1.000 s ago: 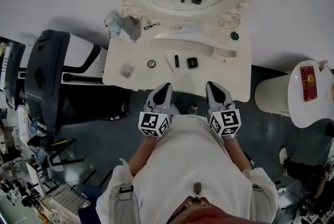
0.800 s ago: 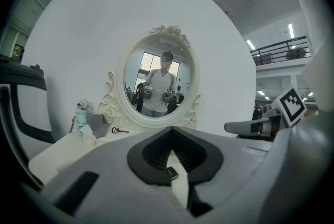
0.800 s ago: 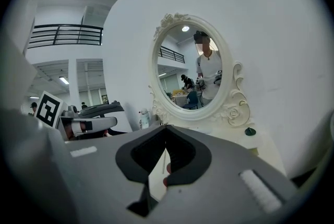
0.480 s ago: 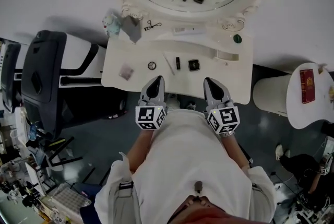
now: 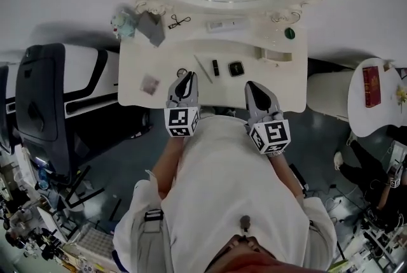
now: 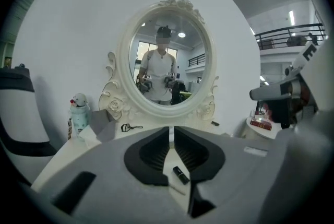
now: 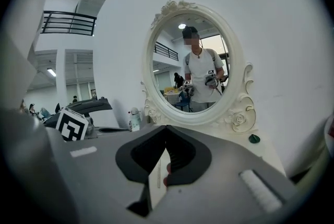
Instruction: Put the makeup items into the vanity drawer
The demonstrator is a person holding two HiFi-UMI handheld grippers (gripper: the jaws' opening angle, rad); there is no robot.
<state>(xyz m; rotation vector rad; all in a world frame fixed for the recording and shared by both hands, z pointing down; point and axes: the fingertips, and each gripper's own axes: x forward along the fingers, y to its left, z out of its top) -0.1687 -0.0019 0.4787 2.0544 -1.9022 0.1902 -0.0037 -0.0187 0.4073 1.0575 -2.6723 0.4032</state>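
The left tongs [image 5: 186, 79] hang over the near edge of the desk [image 5: 283, 84]. Their jaws have just been opening to a narrow slit with nothing between them, probably to be ready for a first pick. The right tongs [image 5: 252, 88] are pressed together and empty, to the right of them. The makeup waits just beyond the tips: a thin pencil [image 5: 203, 68], a lipstick [image 5: 215, 67] and a dark compact [image 5: 236, 68], lying in a row at the desk's middle. No open drawer shows, so it seems nothing is put away yet
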